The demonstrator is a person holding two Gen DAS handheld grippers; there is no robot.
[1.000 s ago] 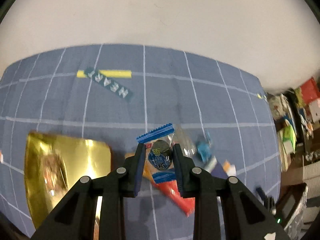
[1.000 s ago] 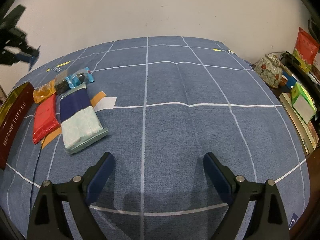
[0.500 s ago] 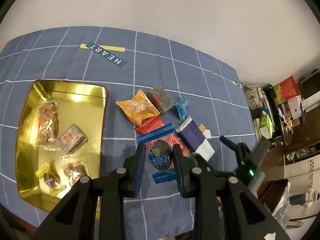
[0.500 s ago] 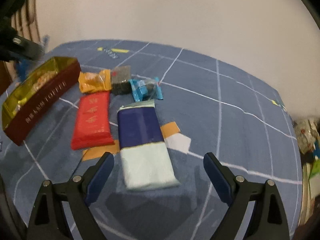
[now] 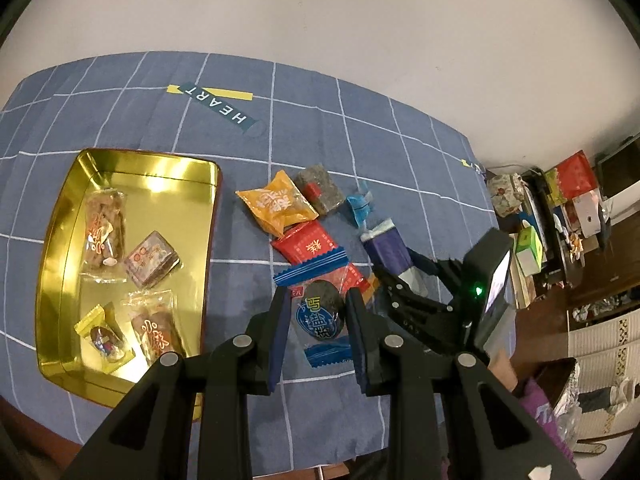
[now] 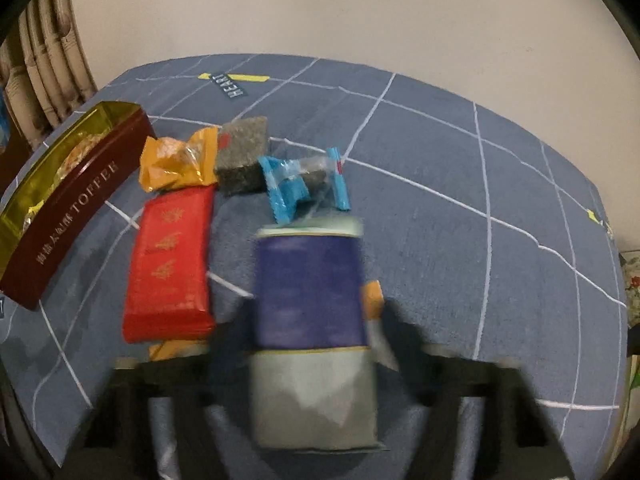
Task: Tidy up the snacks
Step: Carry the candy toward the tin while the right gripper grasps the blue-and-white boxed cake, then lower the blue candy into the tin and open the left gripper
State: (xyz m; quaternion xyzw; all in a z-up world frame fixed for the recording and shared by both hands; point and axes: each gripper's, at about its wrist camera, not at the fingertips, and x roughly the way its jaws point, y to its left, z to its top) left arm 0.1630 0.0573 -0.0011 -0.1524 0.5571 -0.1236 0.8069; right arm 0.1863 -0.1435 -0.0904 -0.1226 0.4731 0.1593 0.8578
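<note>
Grid-lined blue cloth [image 5: 360,152], left hand-held gripper [image 5: 318,316] clamped on crinkly blue-edged wrapper [image 5: 320,312].

Cloth [image 5: 400,152] blue w/ white grid – tin [image 5: 64,216] gold inside, maroon outside; packs – orange [image 5: 280,204], red [image 6: 172,264], purple/pale-green [image 6: 312,300].

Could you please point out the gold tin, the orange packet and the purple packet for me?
Gold tin [image 5: 132,168], left wrist view, bare inner floor.
Orange packet [image 5: 278,204], left wrist view, printed front.
Purple packet [image 6: 310,288], right wrist view, purple upper half.
</note>
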